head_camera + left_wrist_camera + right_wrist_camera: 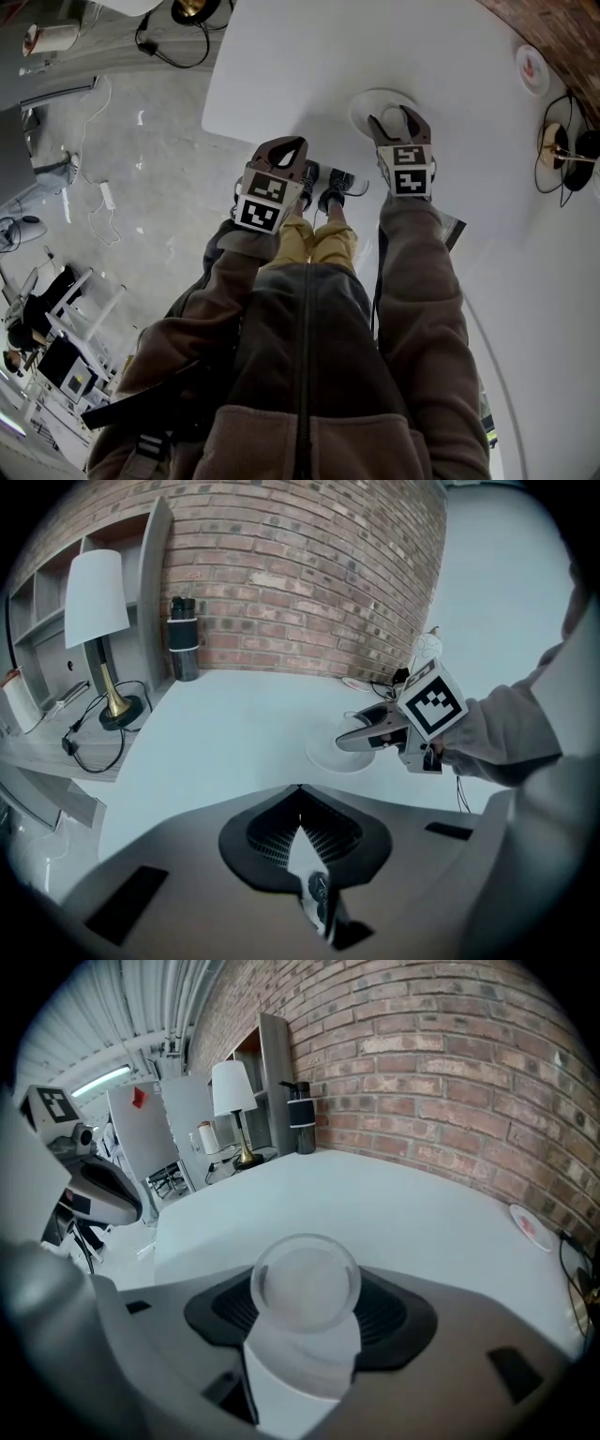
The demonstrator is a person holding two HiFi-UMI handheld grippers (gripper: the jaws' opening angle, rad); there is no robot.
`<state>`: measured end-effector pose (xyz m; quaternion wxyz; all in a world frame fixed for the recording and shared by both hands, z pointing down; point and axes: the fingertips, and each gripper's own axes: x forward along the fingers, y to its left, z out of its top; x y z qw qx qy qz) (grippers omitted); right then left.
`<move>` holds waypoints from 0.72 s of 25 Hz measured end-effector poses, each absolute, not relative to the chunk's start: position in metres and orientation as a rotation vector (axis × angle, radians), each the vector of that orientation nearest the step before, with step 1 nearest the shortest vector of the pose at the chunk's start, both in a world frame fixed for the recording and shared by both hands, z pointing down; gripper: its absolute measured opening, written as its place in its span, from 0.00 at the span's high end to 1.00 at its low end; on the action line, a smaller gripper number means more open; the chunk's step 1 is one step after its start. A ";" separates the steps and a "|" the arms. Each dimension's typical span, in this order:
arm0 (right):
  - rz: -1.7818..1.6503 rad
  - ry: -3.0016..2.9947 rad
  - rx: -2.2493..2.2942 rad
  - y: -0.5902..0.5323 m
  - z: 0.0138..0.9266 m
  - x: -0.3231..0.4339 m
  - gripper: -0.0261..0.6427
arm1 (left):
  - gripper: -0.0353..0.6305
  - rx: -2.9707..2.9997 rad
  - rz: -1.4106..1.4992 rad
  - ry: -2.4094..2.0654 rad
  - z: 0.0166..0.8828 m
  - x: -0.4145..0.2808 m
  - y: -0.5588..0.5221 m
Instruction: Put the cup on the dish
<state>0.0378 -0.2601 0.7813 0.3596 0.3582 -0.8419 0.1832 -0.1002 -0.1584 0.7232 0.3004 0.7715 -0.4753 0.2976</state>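
My right gripper has its jaws closed on the cup. The cup is clear and frosted. It stands upright between the ribbed pads, with its round mouth facing the gripper's camera. The jaws are only as far apart as the cup is wide.

The cup and jaws hang over the dish, a white round plate on the table. In the left gripper view my right jaws sit right above the dish's middle. I cannot tell whether the cup's base touches it.

My left gripper holds nothing. Its jaws meet at the tips, leaving only the hollow between the pads. It is off the table's near edge, over the floor, just beside my shoes, and points toward the dish and the other gripper.

Farther out, the table is white and bare around the dish. A small plate with a red mark lies well apart, near the table's far right edge. A brick wall runs behind the table. A black flask stands against the wall at the table's back corner. Near the flask, a lamp with a white shade and a brass stem stands on a side shelf, and its black cord loops round the base.
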 end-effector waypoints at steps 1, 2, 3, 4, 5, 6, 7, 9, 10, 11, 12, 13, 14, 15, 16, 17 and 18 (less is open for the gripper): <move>0.461 -2.183 0.925 -0.259 0.776 0.038 0.56 | 0.94 2.052 0.784 -1.272 0.720 -0.101 -0.159; 0.451 -2.192 0.927 -0.257 0.771 0.038 0.56 | 0.94 2.057 0.776 -1.283 0.716 -0.103 -0.161; 0.442 -2.196 0.932 -0.254 0.765 0.039 0.56 | 0.94 2.063 0.769 -1.294 0.712 -0.104 -0.162; 0.433 -2.199 0.943 -0.251 0.758 0.042 0.54 | 0.94 2.071 0.761 -1.305 0.707 -0.105 -0.164; 0.422 -2.202 0.961 -0.247 0.751 0.045 0.53 | 0.94 2.080 0.753 -1.314 0.701 -0.106 -0.166; 0.413 -2.205 0.986 -0.244 0.743 0.050 0.53 | 0.94 2.092 0.744 -1.323 0.694 -0.106 -0.168; 0.409 -2.208 1.016 -0.241 0.733 0.055 0.53 | 0.94 2.103 0.735 -1.331 0.687 -0.107 -0.170; 0.411 -2.216 1.083 -0.234 0.710 0.065 0.53 | 0.94 2.123 0.719 -1.345 0.672 -0.107 -0.172; 0.407 -2.221 1.122 -0.232 0.696 0.072 0.53 | 0.94 2.135 0.708 -1.353 0.665 -0.106 -0.174; 0.399 -2.226 1.165 -0.231 0.682 0.079 0.54 | 0.94 2.150 0.688 -1.365 0.655 -0.105 -0.177; 0.389 -2.233 1.208 -0.229 0.666 0.086 0.54 | 0.94 2.169 0.661 -1.381 0.641 -0.103 -0.182; 0.379 -2.242 1.248 -0.226 0.649 0.091 0.54 | 0.94 2.186 0.630 -1.401 0.626 -0.102 -0.187; 0.371 -2.252 1.284 -0.223 0.632 0.095 0.54 | 0.94 2.198 0.601 -1.422 0.610 -0.102 -0.191; 0.363 -2.262 1.317 -0.220 0.615 0.099 0.54 | 0.94 2.209 0.575 -1.440 0.593 -0.101 -0.195; 0.355 -2.273 1.349 -0.217 0.598 0.102 0.54 | 0.94 2.224 0.550 -1.457 0.576 -0.100 -0.198; 0.344 -2.285 1.381 -0.215 0.580 0.105 0.54 | 0.94 2.246 0.518 -1.474 0.558 -0.097 -0.203; 0.328 -2.299 1.414 -0.215 0.562 0.108 0.56 | 0.94 2.277 0.475 -1.492 0.538 -0.094 -0.209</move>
